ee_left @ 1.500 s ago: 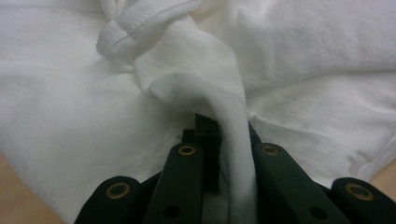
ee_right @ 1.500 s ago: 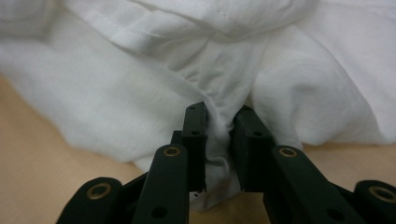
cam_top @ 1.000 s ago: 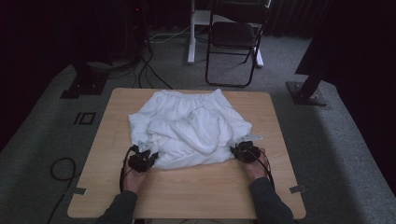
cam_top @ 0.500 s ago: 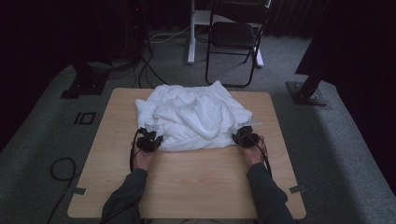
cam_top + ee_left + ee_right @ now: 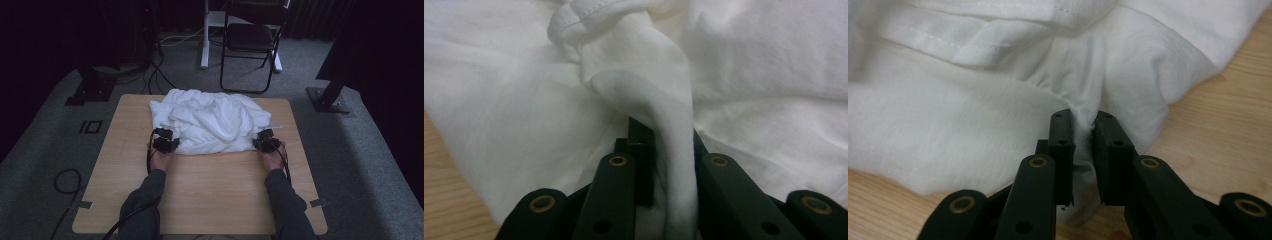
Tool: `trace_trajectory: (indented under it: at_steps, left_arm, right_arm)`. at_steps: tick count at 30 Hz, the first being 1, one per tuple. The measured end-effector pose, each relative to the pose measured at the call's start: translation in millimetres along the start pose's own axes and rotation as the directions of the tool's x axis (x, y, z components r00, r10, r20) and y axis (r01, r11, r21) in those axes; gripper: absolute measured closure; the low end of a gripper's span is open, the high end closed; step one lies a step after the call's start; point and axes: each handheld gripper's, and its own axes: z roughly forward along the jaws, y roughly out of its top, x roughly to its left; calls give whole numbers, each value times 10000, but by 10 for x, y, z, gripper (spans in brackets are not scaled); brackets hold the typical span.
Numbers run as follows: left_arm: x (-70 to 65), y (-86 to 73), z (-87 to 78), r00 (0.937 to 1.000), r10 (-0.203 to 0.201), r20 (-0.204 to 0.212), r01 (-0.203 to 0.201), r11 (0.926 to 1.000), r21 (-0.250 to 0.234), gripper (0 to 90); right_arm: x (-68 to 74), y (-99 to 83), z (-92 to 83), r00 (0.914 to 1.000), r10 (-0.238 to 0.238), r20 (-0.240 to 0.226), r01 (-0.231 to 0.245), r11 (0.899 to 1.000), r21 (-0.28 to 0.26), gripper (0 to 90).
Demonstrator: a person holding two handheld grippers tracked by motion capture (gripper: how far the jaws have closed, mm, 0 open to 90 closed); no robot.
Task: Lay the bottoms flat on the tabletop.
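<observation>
High view: both hand-held grippers, left (image 5: 165, 139) and right (image 5: 265, 140), were clamped on cloth (image 5: 210, 122) at desk (image 5: 210, 190) far half. Likely mid-fold; next needs an even lift.

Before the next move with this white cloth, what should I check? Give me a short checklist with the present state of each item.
1. Left gripper shut on the white cloth: ok, a fold is between its fingers.
2. Right gripper shut on the cloth: ok, fabric is pinched.
3. Depth of each pinch: cannot tell.
4. Cloth fully on the table: ok.
5. Cloth spread flat: not ok, it is bunched and wrinkled.
</observation>
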Motion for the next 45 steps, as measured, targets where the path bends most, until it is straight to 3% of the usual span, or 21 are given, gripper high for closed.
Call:
trace_trajectory:
  at_steps: [4, 7, 11, 13, 16, 20, 25, 27, 30, 35, 37, 39, 42, 45]
  left_arm:
    - [23, -19, -20, 9997, 218, 58, -218, 9998, -10, 819]
    - [52, -27, -58, 9973, 665, -318, -662, 9977, 109, 821]
    - [139, -37, -110, 9983, 434, -380, -429, 9990, 140, 818]
    - [158, -40, -168, 9986, 416, -312, -413, 9991, 84, 741]
    - [210, -32, -290, 9991, 418, -1, -418, 9988, -249, 635]
    - [275, 6, -405, 9997, 221, 103, -214, 9979, -609, 570]
    - [307, 41, -475, 9999, 33, 162, -18, 9960, -896, 532]
    - [298, 49, -479, 9998, 24, 193, -5, 9954, -956, 530]
    - [283, 60, -473, 9997, -73, 254, 100, 9943, -1064, 530]
    - [248, 70, -471, 9995, 41, 327, -6, 9945, -1048, 530]
    - [240, 71, -477, 9994, 16, 354, 23, 9940, -1094, 530]
    - [232, 72, -478, 9992, 59, 398, -16, 9942, -1073, 530]
    - [197, 71, -473, 9984, 338, 455, -292, 9947, -987, 531]
    - [177, 72, -474, 9984, 348, 439, -302, 9945, -1006, 537]
  right_arm:
    - [-41, -52, -42, 9998, 86, -161, -87, 9999, -51, 831]
    - [-33, -69, -88, 9993, -170, -324, 176, 9997, 162, 861]
    - [-19, -81, -151, 9964, -482, -696, 520, 9972, 544, 866]
    - [-19, -66, -179, 9894, -587, -1331, 708, 9936, 882, 832]
    - [-43, -30, -250, 9855, -807, -1491, 916, 9935, 682, 711]
    - [-120, 55, -374, 9850, -516, -1645, 519, 9986, -27, 580]
    - [-152, 188, -427, 9834, 48, -1813, -203, 9963, -835, 508]
    - [-145, 243, -381, 9775, 170, -2100, -334, 9966, -748, 529]
    - [-107, 292, -288, 9810, 282, -1921, -417, 9969, -667, 501]
    - [-88, 361, -148, 9660, 1348, -2206, -1563, 9842, -830, 414]
    - [-62, 388, -85, 9603, 1697, -2215, -1874, 9804, -614, 390]
    - [-12, 407, -27, 9649, 1676, -2020, -1794, 9829, -415, 459]
    - [60, 425, -13, 9731, 1475, -1771, -1532, 9880, -190, 769]
    - [127, 432, -77, 9887, 717, -1314, -736, 9972, -100, 856]
